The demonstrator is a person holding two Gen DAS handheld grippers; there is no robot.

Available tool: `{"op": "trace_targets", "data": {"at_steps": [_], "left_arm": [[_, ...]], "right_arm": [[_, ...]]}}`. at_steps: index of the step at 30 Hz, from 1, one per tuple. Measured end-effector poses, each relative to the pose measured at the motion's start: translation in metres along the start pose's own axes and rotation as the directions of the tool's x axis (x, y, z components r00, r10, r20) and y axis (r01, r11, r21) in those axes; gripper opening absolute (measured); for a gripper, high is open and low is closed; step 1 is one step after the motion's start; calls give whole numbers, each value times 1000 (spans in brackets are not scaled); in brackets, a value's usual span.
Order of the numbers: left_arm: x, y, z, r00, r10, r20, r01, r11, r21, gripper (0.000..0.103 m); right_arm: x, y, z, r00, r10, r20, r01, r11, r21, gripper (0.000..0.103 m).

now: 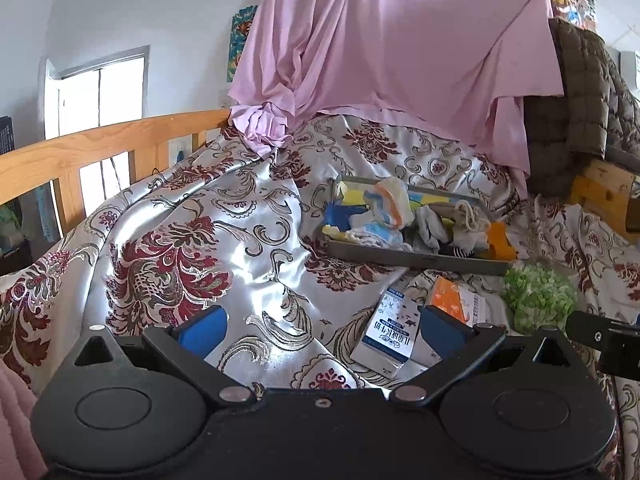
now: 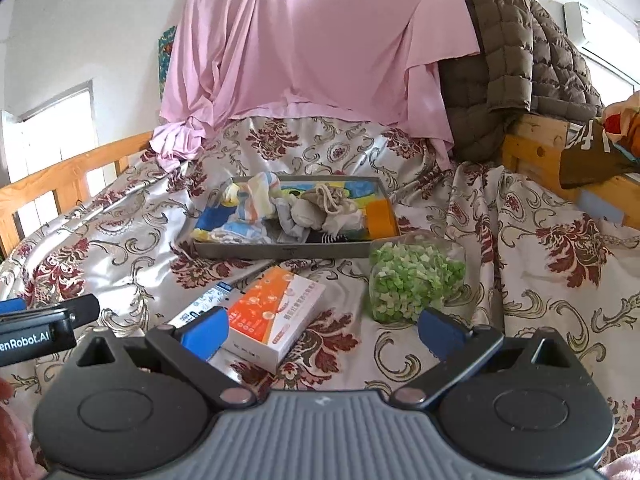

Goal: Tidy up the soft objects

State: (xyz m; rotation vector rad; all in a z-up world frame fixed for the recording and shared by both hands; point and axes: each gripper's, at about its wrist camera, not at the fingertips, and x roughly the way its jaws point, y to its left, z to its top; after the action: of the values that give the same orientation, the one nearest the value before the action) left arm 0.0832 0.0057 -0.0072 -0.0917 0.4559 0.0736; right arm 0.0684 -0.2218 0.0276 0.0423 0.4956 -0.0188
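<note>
Setting: bed covered by a shiny silver satin bedspread [image 2: 520, 240] with dark red floral and grey scroll patterns, wrinkled and bunched.
Landmark: shallow grey rectangular metal tray [image 2: 288, 250] resting on the bedspread, mid-bed.
Task items: heap of soft cloth pieces [image 2: 280, 208] inside the tray — striped white, blue and orange fabric on its left half, grey and beige socks with a drawstring pouch at its middle, an orange piece at its right end.
In front of tray, left: white and orange cardboard box [image 2: 276, 316] lying flat, touching a white and blue printed carton [image 2: 208, 300] partly hidden under it.
In front of tray, right: clear plastic bag of small green and white pieces [image 2: 416, 280], just beside the tray's front right corner.
Behind tray: large pink sheet [image 2: 312, 40] draped high, knotted bundle at its lower left corner.
Behind tray, right: brown quilted jacket [image 2: 512, 64] hung over a wooden bed frame [image 2: 532, 148].
Left of tray: wooden rail [image 1: 100, 148] along the bed edge, window beyond.
Left hand-held gripper [image 1: 320, 326]: blue-padded fingers spread wide apart, holding nothing, above the bedspread, near the carton.
Right hand-held gripper [image 2: 322, 334]: fingers spread wide apart, empty, above the orange box, short of the tray.
</note>
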Motion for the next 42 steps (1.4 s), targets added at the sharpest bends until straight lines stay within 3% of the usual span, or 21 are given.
{"op": "trace_targets", "data": {"at_steps": [16, 29, 42], "left_arm": [[9, 0, -3, 998, 15, -57, -14, 1000, 8, 102], [23, -3, -7, 988, 31, -150, -27, 999, 26, 102], [23, -3, -8, 988, 33, -150, -29, 999, 23, 102]], "right_arm": [[12, 2, -3, 997, -8, -74, 7, 1000, -15, 103], [25, 3, -7, 988, -23, -151, 19, 999, -27, 103], [26, 4, -8, 987, -20, -162, 14, 999, -38, 103]]}}
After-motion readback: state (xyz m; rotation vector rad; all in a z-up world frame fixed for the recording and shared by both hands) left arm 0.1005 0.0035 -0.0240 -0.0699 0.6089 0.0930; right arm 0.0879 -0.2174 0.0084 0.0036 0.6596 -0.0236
